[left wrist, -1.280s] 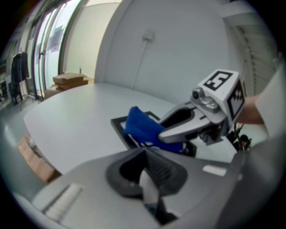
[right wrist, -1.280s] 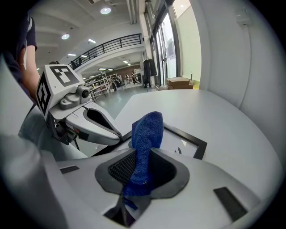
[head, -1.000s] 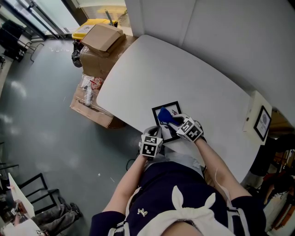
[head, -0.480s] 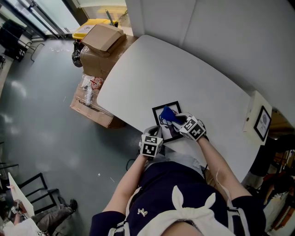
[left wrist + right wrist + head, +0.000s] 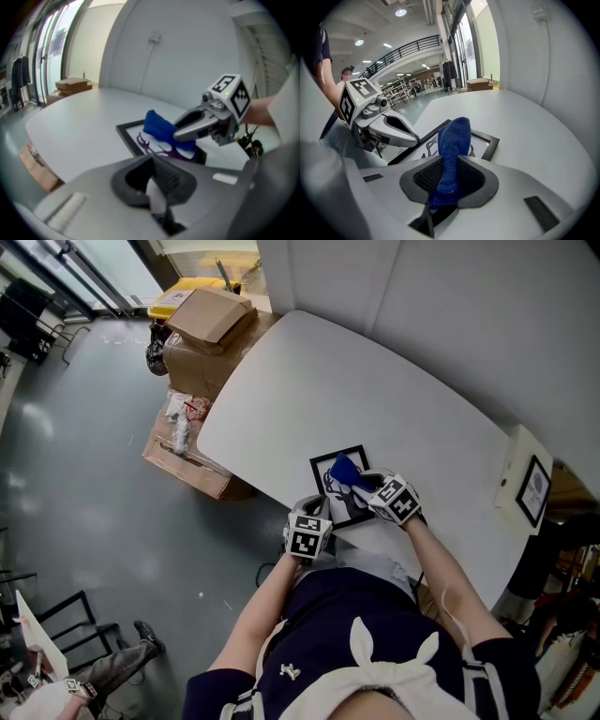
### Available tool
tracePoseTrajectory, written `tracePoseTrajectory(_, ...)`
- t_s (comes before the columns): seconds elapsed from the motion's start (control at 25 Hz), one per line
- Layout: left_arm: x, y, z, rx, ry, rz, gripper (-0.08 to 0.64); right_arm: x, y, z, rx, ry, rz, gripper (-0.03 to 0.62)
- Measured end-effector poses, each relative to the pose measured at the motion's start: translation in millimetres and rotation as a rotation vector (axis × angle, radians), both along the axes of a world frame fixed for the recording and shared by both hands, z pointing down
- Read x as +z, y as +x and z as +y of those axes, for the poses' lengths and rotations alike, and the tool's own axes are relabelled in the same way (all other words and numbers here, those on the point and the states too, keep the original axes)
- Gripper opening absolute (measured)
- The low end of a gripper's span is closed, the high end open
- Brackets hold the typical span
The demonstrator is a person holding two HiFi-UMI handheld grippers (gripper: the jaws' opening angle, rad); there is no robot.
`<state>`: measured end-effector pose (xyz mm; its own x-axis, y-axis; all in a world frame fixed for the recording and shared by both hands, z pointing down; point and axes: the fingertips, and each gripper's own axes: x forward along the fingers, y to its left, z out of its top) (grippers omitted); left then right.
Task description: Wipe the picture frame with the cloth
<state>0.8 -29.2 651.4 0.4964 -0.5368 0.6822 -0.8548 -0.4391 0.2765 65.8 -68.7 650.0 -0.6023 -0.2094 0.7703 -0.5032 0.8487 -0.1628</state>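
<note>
A black picture frame (image 5: 319,467) with a white mat and a dark print lies flat near the front edge of the white table (image 5: 356,390). My right gripper (image 5: 361,486) is shut on a blue cloth (image 5: 345,470), which rests on the frame's glass. In the right gripper view the cloth (image 5: 453,140) stands up between the jaws over the frame (image 5: 488,144). My left gripper (image 5: 319,517) sits at the frame's near left corner with its jaws together; a pale sliver shows between them. The left gripper view shows the cloth (image 5: 159,127) on the frame (image 5: 127,135) under the right gripper (image 5: 185,133).
Cardboard boxes (image 5: 202,329) are stacked on the floor left of the table. A second small framed picture (image 5: 534,488) leans on a white stand at the table's right end. A white wall runs behind the table. A person's legs (image 5: 112,671) show at lower left.
My right gripper has slid the blue cloth a little to the right and farther across the frame. The left gripper and the frame have stayed put.
</note>
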Motion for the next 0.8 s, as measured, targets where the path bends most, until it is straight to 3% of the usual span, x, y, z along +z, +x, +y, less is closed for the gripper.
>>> tracePoseTrajectory(0.8, 1, -1, -1, -0.013, 0.006, 0.0, 0.003, 0, 11, 21, 0.046, -0.055, -0.044, 0.089)
